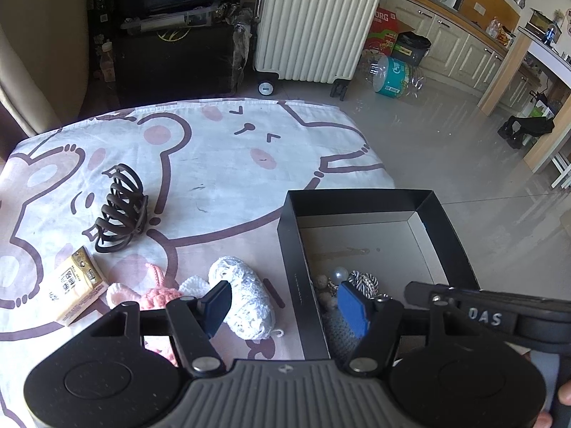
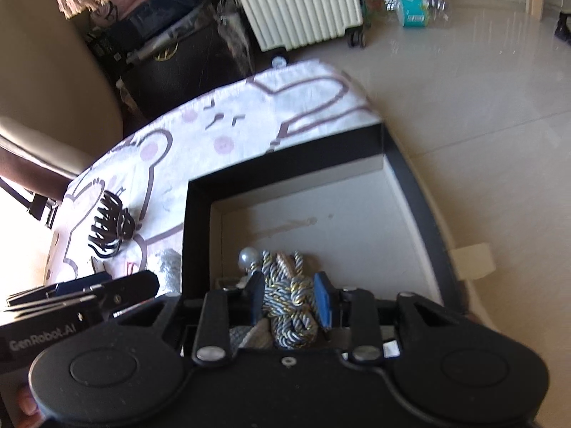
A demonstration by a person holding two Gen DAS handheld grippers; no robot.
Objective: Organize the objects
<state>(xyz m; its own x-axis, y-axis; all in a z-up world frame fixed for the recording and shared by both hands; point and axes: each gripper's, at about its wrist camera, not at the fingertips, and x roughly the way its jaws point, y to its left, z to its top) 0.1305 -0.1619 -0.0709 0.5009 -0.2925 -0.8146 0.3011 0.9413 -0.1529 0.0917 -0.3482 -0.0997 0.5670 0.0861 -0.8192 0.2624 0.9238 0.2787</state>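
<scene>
A black box (image 1: 446, 228) sits at the right edge of a cartoon-print cloth (image 1: 221, 164). My left gripper (image 1: 285, 306) is open and straddles the box's left wall, holding nothing. My right gripper (image 2: 291, 301) is inside the box (image 2: 410, 178), its jaws around a silver-gold braided cord (image 2: 291, 306) with a pearl bead (image 2: 247, 257); the cord also shows in the left wrist view (image 1: 364, 280). On the cloth lie a brown claw hair clip (image 1: 119, 208), a yellow tissue pack (image 1: 76, 285), a white crochet piece (image 1: 242, 296) and a pink crochet piece (image 1: 157, 296).
A cream ribbed suitcase (image 1: 317, 21) stands on the tiled floor beyond the cloth. A plastic bottle pack (image 1: 392, 75) lies beside it. Dark bags (image 1: 171, 35) are stacked at the back left. A beige chair (image 2: 43, 107) stands at left.
</scene>
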